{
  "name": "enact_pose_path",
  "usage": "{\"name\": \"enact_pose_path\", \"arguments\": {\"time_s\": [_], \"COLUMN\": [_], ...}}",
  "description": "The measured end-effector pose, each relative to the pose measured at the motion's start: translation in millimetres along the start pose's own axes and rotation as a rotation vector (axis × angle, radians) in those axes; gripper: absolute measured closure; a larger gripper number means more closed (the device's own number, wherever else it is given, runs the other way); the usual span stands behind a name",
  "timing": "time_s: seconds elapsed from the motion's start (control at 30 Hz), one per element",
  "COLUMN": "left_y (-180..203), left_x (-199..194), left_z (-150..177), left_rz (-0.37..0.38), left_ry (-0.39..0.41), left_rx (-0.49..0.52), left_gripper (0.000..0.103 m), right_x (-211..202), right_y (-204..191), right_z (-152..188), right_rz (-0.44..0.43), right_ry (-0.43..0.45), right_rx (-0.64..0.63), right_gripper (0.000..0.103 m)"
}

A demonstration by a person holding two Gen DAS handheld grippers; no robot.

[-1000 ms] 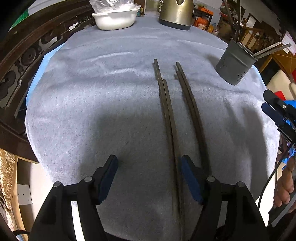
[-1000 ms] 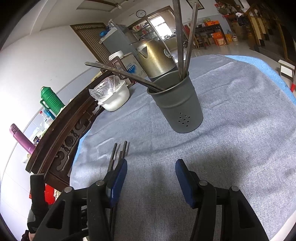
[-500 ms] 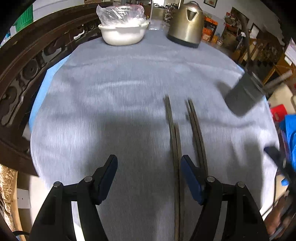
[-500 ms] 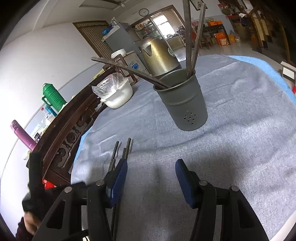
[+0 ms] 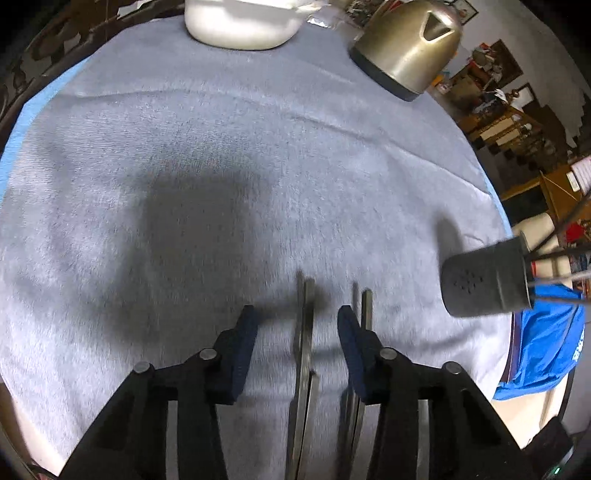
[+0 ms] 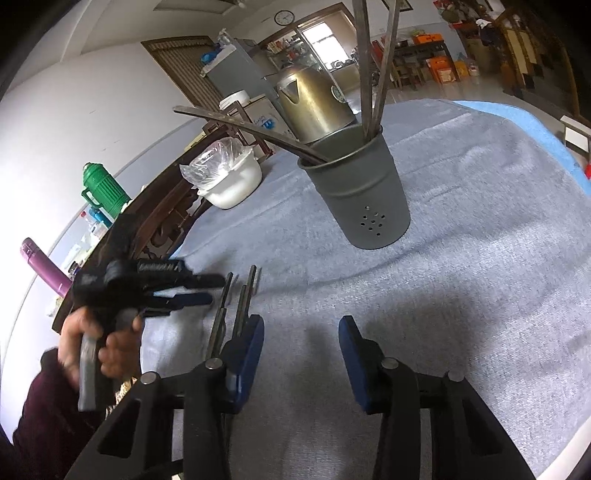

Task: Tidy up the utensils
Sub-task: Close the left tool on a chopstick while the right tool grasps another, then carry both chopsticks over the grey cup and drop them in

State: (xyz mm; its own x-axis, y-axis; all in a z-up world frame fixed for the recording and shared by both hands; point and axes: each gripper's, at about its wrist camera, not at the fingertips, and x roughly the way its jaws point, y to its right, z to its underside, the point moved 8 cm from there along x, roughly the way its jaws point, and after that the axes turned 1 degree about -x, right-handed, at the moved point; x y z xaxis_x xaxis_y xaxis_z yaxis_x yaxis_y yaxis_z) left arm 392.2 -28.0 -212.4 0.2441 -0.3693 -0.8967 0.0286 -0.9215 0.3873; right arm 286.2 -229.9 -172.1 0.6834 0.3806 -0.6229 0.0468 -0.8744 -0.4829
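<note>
Dark chopsticks lie on the grey cloth in two pairs. In the left wrist view one pair [image 5: 304,332] runs between the fingers of my left gripper [image 5: 297,343], whose jaws are closing with a gap still on both sides. The other pair [image 5: 365,306] lies against the outside of the right finger. The right wrist view shows the left gripper [image 6: 213,291], held by a hand, over the far ends of the chopsticks [image 6: 236,306]. My right gripper [image 6: 301,350] hovers above bare cloth, its jaws closing on nothing. A grey perforated holder [image 6: 362,206] [image 5: 484,284] holds several chopsticks.
A brass-coloured kettle [image 5: 406,48] and a white bowl [image 5: 240,26] covered with plastic stand at the far side of the round table. A carved dark wooden rail [image 6: 162,221] borders the table on the left. Blue fabric [image 5: 546,343] hangs past the right edge.
My left gripper has slid forward along the chopsticks to their far ends and its jaws have narrowed around one pair. It has come into the right wrist view. The right jaws narrowed a little.
</note>
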Motion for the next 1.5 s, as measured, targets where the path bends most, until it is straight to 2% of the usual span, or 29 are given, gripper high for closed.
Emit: {"name": "enact_pose_path", "arguments": {"time_s": [0.1, 0.37, 0.5, 0.67, 0.77, 0.8, 1.07, 1.37, 1.5], "left_y": [7, 10, 5, -3, -11, -13, -21, -21, -20], "left_x": [5, 18, 11, -20, -44, -53, -108, -146, -159], "left_z": [-4, -7, -14, -22, -26, -26, -24, -18, -14], "left_rz": [0.018, 0.021, 0.036, 0.062, 0.077, 0.079, 0.114, 0.140, 0.133], "left_ry": [-0.014, -0.036, 0.019, 0.111, 0.163, 0.185, 0.315, 0.412, 0.454], "left_rx": [-0.001, 0.016, 0.010, 0.007, -0.002, -0.002, 0.025, 0.054, 0.071], "left_gripper": [0.066, 0.095, 0.096, 0.096, 0.096, 0.096, 0.097, 0.097, 0.097], "right_x": [2, 10, 18, 49, 74, 81, 136, 178, 186], "right_y": [1, -6, -14, -32, -50, -54, -74, -64, -65], "right_z": [3, 5, -1, -13, -20, -21, -35, -38, -38], "right_rz": [0.005, 0.012, 0.004, -0.018, 0.003, 0.011, 0.068, 0.157, 0.181], "right_ry": [-0.013, -0.032, -0.051, -0.135, -0.161, -0.169, -0.224, -0.367, -0.390], "right_rx": [-0.001, -0.019, -0.027, -0.027, -0.084, -0.094, -0.096, -0.037, -0.048], "right_gripper": [0.057, 0.057, 0.057, 0.057, 0.057, 0.063, 0.067, 0.082, 0.096]}}
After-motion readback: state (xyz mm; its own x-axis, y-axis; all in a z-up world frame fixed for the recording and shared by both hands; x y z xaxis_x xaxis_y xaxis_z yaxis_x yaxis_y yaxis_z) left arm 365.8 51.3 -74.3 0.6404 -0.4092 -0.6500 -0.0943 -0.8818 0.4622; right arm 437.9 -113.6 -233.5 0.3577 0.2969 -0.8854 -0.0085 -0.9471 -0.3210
